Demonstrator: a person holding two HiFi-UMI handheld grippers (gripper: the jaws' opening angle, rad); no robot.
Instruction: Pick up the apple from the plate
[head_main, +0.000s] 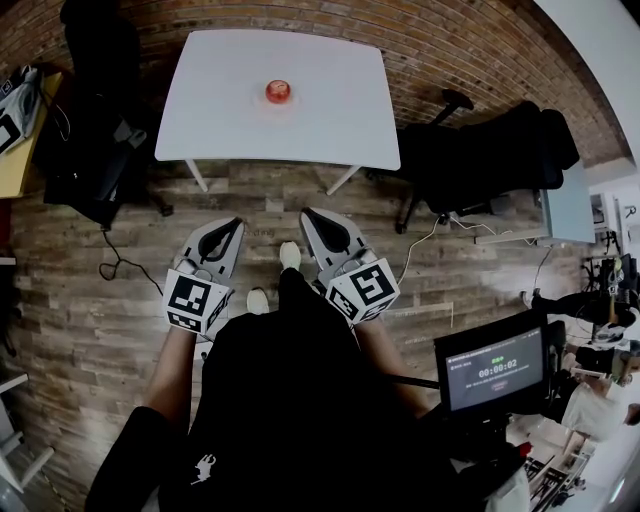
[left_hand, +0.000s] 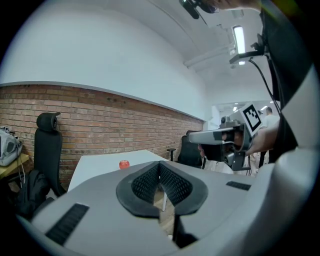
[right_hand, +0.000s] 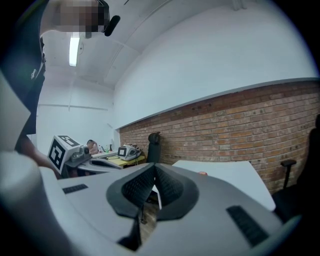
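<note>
While the person stands facing the white table (head_main: 330, 110), 2 grippers are held out in front of the body, side by side and near each other, both pointing toward that table.

Left gripper (head_main: 234, 224): jaws together, ribbed black pads meeting at the tips, nothing between them.

Right gripper (head_main: 308, 214): jaws likewise closed, pads touching at the tips, nothing held.

Apple (head_main: 278, 91): 1 red fruit, ahead of both claws and well apart from them, past the table's near edge, about mid-table. From the left claw it sits ahead and slightly to the left of the jaw line; from the right claw it sits ahead and slightly to the right, with only its top showing over the right jaw. Neither claw touches it.

Plate: a faint pale rim under the apple at best; it is too faint against the white top to describe.

Surroundings: brick wall (left_hand: 100, 120) beyond the table, ahead of the claws. 1 black office chair (head_main: 100, 90) stands left of the left claw, and another black chair (head_main: 490, 150) stands right of the right claw. Wood-plank floor (head_main: 90, 300) lies under both claws. A lit monitor (head_main: 497, 372) stands behind and to the right of the right claw.
</note>
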